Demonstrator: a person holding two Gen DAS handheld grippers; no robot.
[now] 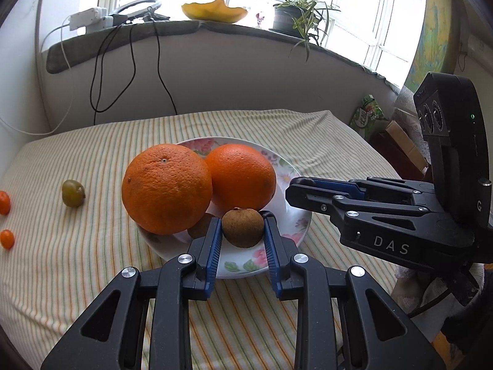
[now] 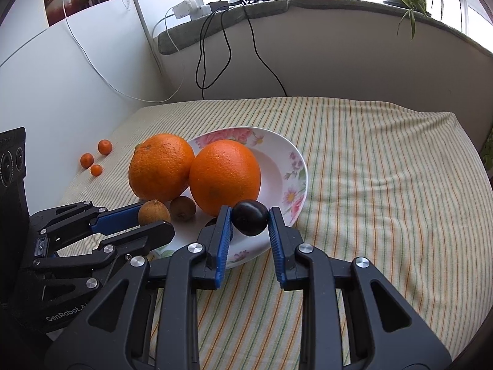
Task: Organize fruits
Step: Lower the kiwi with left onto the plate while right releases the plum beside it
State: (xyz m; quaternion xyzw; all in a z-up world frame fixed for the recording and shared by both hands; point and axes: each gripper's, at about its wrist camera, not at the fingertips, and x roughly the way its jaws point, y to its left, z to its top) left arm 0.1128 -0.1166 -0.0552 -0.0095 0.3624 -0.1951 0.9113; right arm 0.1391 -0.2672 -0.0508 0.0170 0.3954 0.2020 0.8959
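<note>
A floral plate (image 1: 289, 178) sits in the middle of a tabletop (image 1: 92, 262) covered with a striped cloth. Two large oranges rest on it: the bigger orange (image 1: 167, 188) at about nine o'clock on the plate, touching the second orange (image 1: 242, 176) near the plate's centre.

The left hand-held gripper (image 1: 242, 231) is nearly closed, its blue pads pinching a small brown fruit (image 1: 243, 227) at about six o'clock over the plate's near rim. Another small brown fruit (image 2: 183, 208) already lies on the plate just beside it, tucked against the oranges.

The right hand-held gripper (image 2: 250, 222) is also nearly closed, clamped on a dark round plum (image 2: 249, 217) over the near rim, at about five o'clock from the second orange.

Off the plate, at nine o'clock, a green fruit (image 1: 73, 193) and three tiny orange fruits (image 2: 92, 160) lie on the cloth.

Both held fruits seem ready for release. To do it well, each should be low over bare plate before the jaws part, and the jaws should open slowly so the round fruit settles instead of rolling off the shallow rim. Placing them against the oranges would likely stop them rolling. The two grippers are close together, so releasing one at a time seems safer.
</note>
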